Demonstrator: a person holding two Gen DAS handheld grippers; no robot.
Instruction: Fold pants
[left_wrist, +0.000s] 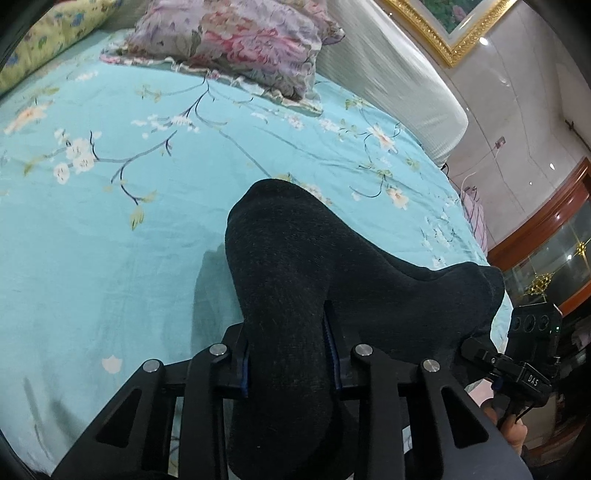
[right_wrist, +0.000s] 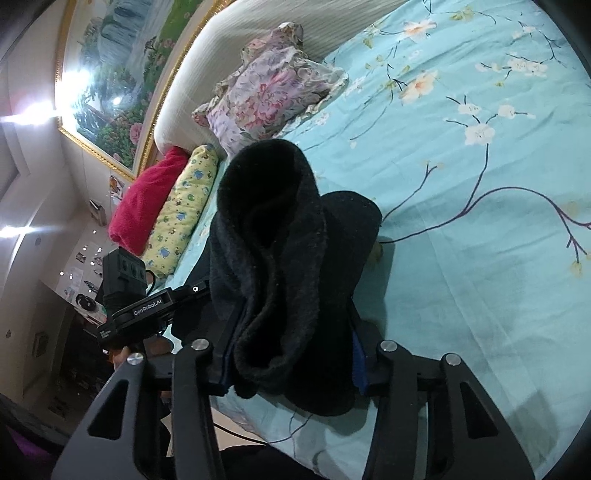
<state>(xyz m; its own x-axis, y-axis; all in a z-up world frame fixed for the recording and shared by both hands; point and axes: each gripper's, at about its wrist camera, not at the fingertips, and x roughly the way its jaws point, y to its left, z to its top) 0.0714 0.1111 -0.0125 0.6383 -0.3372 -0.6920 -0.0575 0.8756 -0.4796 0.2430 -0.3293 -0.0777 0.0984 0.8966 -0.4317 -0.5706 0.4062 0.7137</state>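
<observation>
We cannot see either gripper's fingertips: the dark pants (left_wrist: 295, 288) cover them, running off the lower frame edge.

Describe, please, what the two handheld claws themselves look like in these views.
Both are matte black. The left claw and right claw have angular linkage arms with triangular cut-outs, round silver pivot pins and blue-edged finger pads. Seen from the other claw's camera, one side box reads "DAS", the other's bar "GenRobot.AI". No sleeves are visible.

We see matte black linkage arms with silver pivot screws and blue-edged fingers (left_wrist: 245, 369) on the left gripper (left_wrist: 290, 365) and right gripper (right_wrist: 291, 369).
</observation>
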